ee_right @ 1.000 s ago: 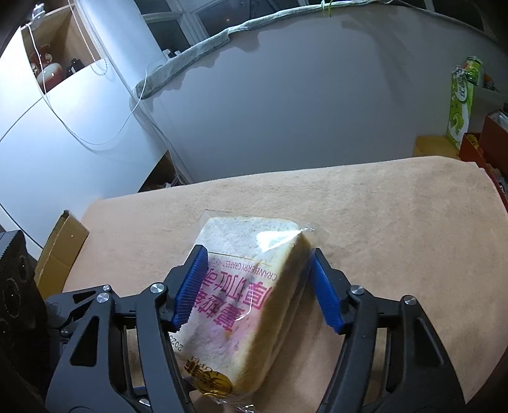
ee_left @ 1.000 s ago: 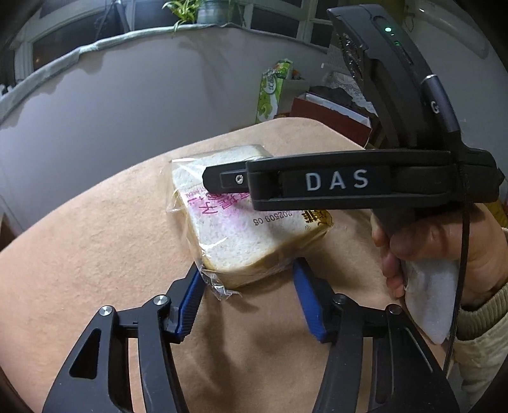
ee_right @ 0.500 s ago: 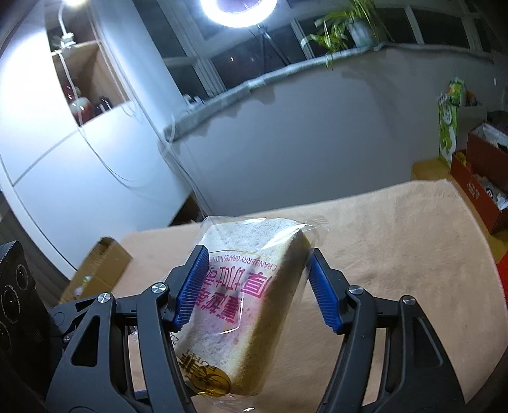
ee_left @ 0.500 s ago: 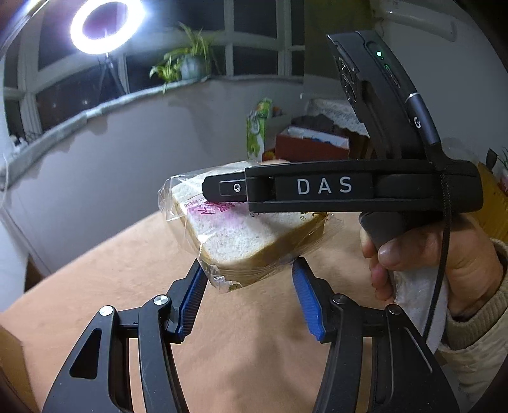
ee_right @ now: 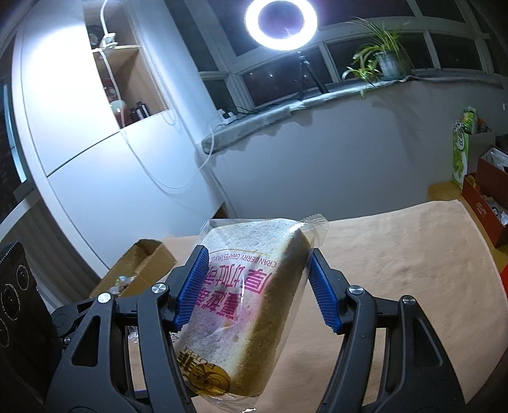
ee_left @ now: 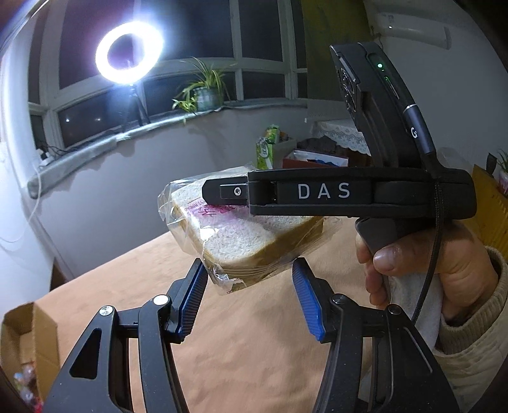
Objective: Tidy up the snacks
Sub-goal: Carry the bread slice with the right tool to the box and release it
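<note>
I see a bag of sliced bread [ee_right: 250, 305] up in the air above the bench [ee_right: 412, 263]. It is a thick white slice in a clear wrapper with pink writing on it. My right claw [ee_right: 254, 289] is clamped on it: one blue pad [ee_right: 192, 287] presses the printed face and the other blue pad [ee_right: 322, 300] presses the crust side. The bread is tilted, with its top end pointing away from me and its gold logo end hanging low.

From my left wrist view I see the same bread [ee_left: 241, 235] held out in front, not touching the bench [ee_left: 254, 349]. My left claw [ee_left: 250, 292] sits just under and in front of it. Its two blue pads stand apart. The wrapper's crinkled corner hangs near the left pad [ee_left: 190, 298], but I cannot tell if it touches. The right pad [ee_left: 306, 301] is clear of the bread.

The black body of the right tool, marked DAS [ee_left: 324, 191], lies across the top of the bread in this view. A hand [ee_left: 422, 270] in a cream sleeve grips its handle.

The bench has a tan cloth on it. An open cardboard box [ee_right: 136, 267] sits past its far left edge. Behind are a bright ring light [ee_right: 281, 22], a potted plant [ee_right: 381, 54] on the window ledge, a green carton [ee_right: 462, 149] and a red box [ee_right: 485, 203].
</note>
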Tool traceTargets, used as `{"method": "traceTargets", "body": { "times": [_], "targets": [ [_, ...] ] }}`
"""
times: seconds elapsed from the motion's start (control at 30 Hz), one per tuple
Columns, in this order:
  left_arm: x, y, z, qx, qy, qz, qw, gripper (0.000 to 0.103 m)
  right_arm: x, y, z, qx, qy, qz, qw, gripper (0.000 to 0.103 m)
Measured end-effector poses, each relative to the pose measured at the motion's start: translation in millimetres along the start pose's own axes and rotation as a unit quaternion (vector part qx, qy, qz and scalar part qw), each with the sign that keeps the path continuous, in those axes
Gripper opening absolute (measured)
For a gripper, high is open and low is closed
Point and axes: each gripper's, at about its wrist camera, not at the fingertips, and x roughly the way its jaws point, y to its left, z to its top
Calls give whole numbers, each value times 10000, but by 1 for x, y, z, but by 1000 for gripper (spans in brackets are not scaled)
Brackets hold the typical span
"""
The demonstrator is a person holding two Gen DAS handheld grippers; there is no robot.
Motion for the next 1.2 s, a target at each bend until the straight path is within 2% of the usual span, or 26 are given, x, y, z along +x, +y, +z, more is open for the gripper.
{"method": "traceTargets", "body": {
  "times": [0.27,0.57,0.97,1.2],
  "targets": [
    [-43,21,-15,-165,-206,337,9991,55,14,61,-1,-355,91,307,9989,66],
    [-90,75,-48,-614,-291,964,9930,55,72,144,-6,-787,425,960,9914,66],
    [-156,151,-102,-1327,-305,1885,9726,55,153,259,-25,-1373,941,1821,9691,66],
    [-175,185,-120,-1567,-220,2190,9628,55,184,296,-40,-1519,1158,2099,9589,66]
  ]
}}
